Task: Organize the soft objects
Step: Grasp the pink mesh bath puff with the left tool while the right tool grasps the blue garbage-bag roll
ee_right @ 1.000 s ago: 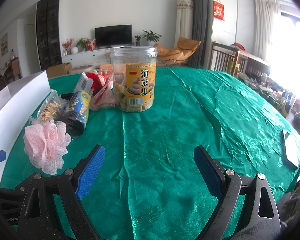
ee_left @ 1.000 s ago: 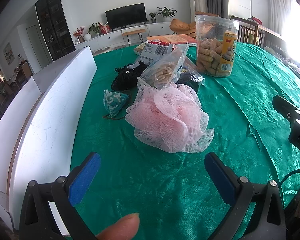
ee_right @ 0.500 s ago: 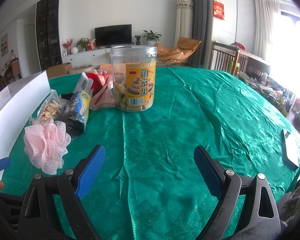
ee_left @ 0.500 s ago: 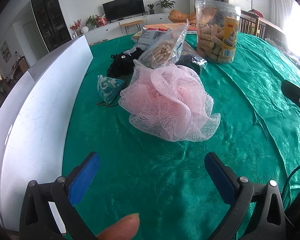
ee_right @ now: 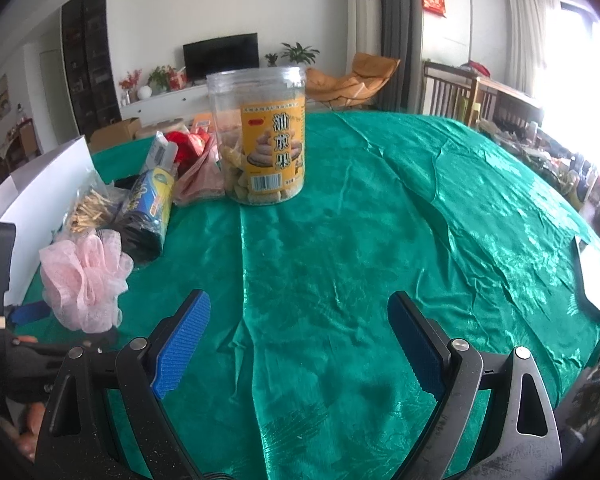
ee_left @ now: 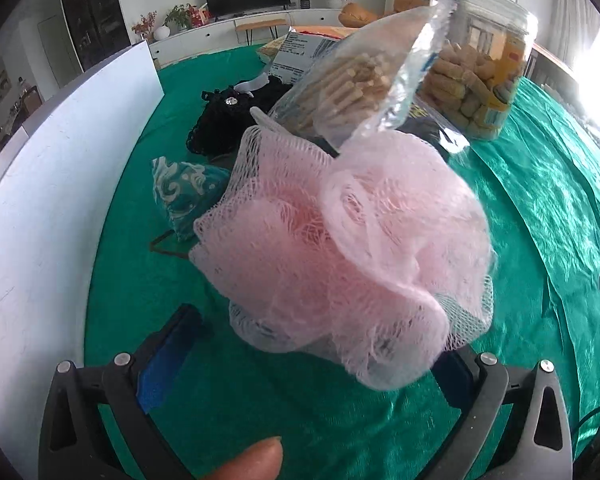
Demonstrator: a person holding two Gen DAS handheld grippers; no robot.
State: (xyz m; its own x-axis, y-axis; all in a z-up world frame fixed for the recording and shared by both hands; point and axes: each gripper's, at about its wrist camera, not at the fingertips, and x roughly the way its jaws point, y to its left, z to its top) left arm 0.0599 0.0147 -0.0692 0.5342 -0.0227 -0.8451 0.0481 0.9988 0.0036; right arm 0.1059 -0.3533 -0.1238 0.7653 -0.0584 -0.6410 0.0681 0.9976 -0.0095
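A pink mesh bath sponge (ee_left: 340,248) lies on the green tablecloth (ee_left: 540,208) and fills the middle of the left wrist view. My left gripper (ee_left: 308,368) is open, its blue pads on either side of the sponge's near edge; the sponge partly hides the right pad. From the right wrist view the sponge (ee_right: 84,276) sits at far left with a blue fingertip (ee_right: 28,312) of the left gripper beside it. A teal patterned pouch (ee_left: 184,192) and a black lacy item (ee_left: 228,120) lie behind the sponge. My right gripper (ee_right: 300,344) is open over bare cloth, holding nothing.
A white box wall (ee_left: 52,200) runs along the left. Behind the sponge are a clear bag of sticks (ee_left: 352,84), a black roll of bags (ee_right: 148,212) and a clear snack jar (ee_right: 260,132). A flat white item (ee_right: 592,280) lies near the right table edge.
My left gripper has moved forward to the pink sponge, which now sits between its open fingers. The right gripper has not moved.
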